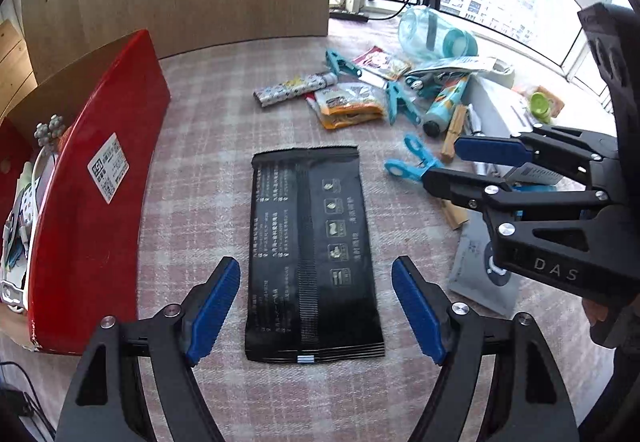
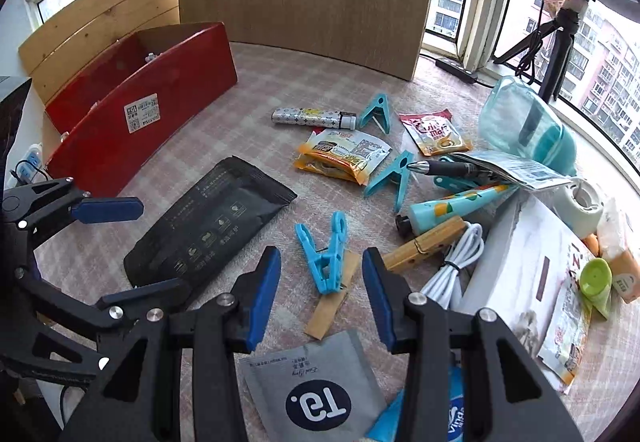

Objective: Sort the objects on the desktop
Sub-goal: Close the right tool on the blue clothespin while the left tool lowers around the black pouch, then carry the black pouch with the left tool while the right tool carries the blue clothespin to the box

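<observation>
black flat pouch is lying face-up on the checked tabletop, lengthwise between the fingers of the left gripper, which is standing wide open and holding nothing; judged: it is lining up to take this pouch, though nothing is touching it. red box is sitting just left of the pouch, already holding small items, so it is likely serving as the sorting bin. right gripper is hovering open and empty over a blue clothes peg and a grey sachet. the loose pile is lying well right of the pouch: snack packets, a patterned tube, a wooden peg, a white cable. left wrist view is showing the inside of the box; right wrist view is showing only its outer wall but more of the right-hand clutter, including a white carton.
</observation>
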Tool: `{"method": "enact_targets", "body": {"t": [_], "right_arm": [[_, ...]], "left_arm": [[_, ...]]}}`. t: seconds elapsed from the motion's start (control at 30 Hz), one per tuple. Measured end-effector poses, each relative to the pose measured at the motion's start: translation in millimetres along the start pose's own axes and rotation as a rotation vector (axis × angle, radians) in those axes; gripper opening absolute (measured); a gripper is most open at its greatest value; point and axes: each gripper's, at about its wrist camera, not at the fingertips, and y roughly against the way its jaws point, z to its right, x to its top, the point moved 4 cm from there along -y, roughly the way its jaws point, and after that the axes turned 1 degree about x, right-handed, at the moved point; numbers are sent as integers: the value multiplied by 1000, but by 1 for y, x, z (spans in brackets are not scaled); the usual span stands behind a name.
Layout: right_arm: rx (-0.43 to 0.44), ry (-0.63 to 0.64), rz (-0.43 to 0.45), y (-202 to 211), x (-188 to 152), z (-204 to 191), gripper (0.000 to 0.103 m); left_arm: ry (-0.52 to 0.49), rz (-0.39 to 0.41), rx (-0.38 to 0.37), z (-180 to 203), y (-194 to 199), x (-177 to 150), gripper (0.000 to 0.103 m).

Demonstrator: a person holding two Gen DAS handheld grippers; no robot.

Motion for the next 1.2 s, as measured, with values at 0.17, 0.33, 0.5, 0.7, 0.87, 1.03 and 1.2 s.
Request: {"method": "enact_targets", "body": {"t": [0.17, 0.33, 0.5, 0.7, 0.87, 1.03, 1.2], "right_arm": [[6, 18, -38, -7, 2, 1, 42], [21, 37, -62, -18, 2, -5, 42], [13, 63, -83, -27, 3, -11, 42], [42, 38, -69, -26, 3, -8, 21], [78, -5, -60, -23, 2, -5, 19], [113, -47, -51, -21, 0, -1, 19], [150, -100, -1, -4, 2, 3, 19]], "left_arm": [[-36, 0, -20, 8, -1, -2, 77], [-61, -63, 38, 4, -24, -6, 77], [-39, -73, 39, -4, -37, -3, 83], [-52, -31, 16, -7, -33, -7, 74], [-39, -26, -21, -12, -28, -9, 69], [3, -15, -91, -18, -20, -13, 65], [29, 19, -106, -23, -7, -9, 64]]}}
